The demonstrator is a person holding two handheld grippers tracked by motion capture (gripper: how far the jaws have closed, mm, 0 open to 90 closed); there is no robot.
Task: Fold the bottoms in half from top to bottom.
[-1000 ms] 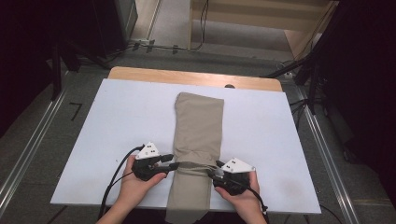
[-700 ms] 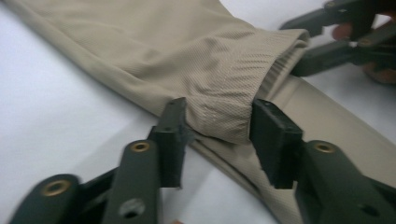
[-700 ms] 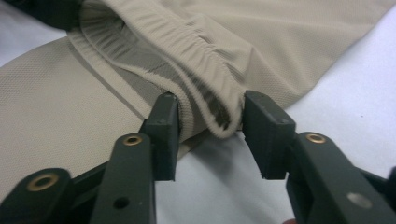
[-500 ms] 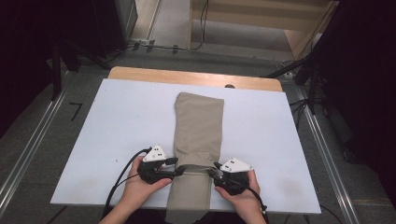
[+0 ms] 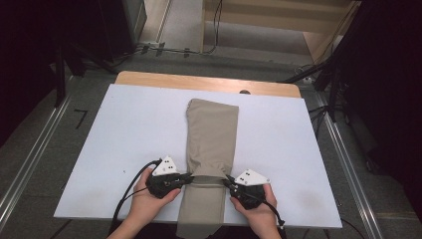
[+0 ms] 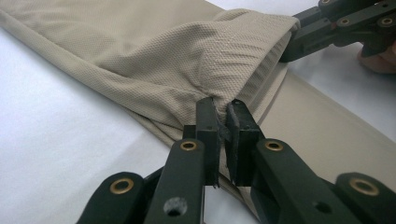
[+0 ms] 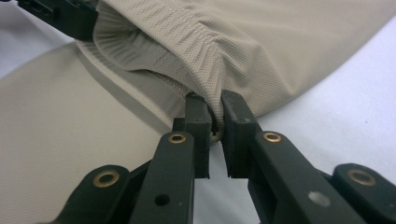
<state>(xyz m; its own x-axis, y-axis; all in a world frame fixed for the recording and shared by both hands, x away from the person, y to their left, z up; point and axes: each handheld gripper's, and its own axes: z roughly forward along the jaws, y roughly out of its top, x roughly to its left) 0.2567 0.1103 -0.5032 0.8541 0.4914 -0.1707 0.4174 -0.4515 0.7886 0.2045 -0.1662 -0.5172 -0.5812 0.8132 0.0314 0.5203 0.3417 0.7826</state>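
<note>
High view: beige garment (image 5: 211, 144) lies lengthwise mid-table (image 5: 124, 129), near end overhanging front edge. Left gripper (image 5: 188, 178) and right gripper (image 5: 228, 182) just closing, each now pinching opposite side of folded hem, likely readying an even lift for next fold.

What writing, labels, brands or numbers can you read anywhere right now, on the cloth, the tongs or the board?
None can be read.
Beige garment: plain knit fabric, no tag or print showing.
Left tongs and right tongs: black, with brass rivets, unmarked.
White board: blank.
Floor left of the table: a dark mark shaped like a "7", too small to say whether it is a numeral or tape.
</note>
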